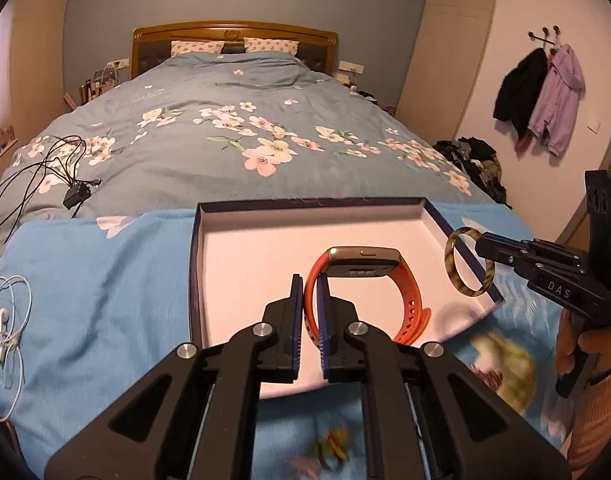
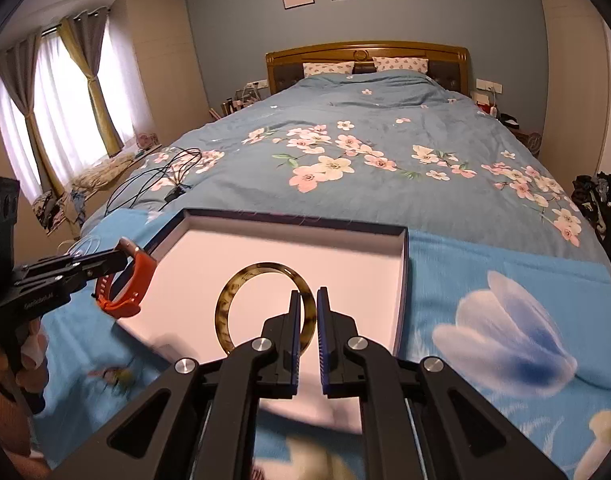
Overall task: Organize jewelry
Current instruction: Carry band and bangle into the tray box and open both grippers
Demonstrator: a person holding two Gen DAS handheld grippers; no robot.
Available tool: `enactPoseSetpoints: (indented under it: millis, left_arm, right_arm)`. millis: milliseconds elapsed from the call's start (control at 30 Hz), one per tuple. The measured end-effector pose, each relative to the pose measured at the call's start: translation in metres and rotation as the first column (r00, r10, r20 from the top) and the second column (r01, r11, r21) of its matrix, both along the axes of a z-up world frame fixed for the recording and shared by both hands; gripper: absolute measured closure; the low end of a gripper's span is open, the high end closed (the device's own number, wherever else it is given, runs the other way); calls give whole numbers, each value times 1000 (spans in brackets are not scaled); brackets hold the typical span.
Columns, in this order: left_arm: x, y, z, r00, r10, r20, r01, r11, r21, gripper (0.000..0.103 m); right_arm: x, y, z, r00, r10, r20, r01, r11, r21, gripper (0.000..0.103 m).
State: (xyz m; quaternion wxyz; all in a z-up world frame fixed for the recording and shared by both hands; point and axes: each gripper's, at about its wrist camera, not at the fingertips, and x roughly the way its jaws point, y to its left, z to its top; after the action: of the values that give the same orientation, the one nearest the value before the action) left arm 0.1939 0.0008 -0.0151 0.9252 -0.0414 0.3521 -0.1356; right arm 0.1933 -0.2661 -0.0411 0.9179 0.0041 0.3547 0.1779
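Observation:
My left gripper [image 1: 310, 280] is shut on the strap of an orange watch [image 1: 405, 300] with a gold case, held over the open white-lined box [image 1: 233, 264]. In the right wrist view the left gripper [image 2: 121, 258] holds the watch [image 2: 129, 280] just above the box's left rim. My right gripper [image 2: 305, 296] is shut on a tortoiseshell bangle [image 2: 241, 284], held upright over the box [image 2: 345, 264]. In the left wrist view the right gripper [image 1: 481, 242] holds the bangle [image 1: 453, 256] above the box's right wall.
The box lies on a light blue flowered cloth [image 2: 485, 280] at the foot of a bed with a blue floral duvet [image 1: 225, 128]. Black cables [image 1: 45, 176] lie on the duvet at left, white earphones [image 1: 5, 320] on the cloth. Dark clothes [image 1: 477, 160] are piled at right.

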Motion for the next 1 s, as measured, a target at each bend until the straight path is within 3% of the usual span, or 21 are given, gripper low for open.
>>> enactPoseSetpoints:
  millis: [433, 1000]
  left_arm:
    - [74, 1, -22, 997, 49, -62, -50, 999, -9, 96]
    - [145, -8, -55, 980, 106, -171, -88, 990, 111, 93]
  right_arm:
    - [68, 17, -19, 996, -30, -81, 28, 999, -21, 97]
    - [110, 28, -42, 978, -71, -198, 58, 996, -70, 96]
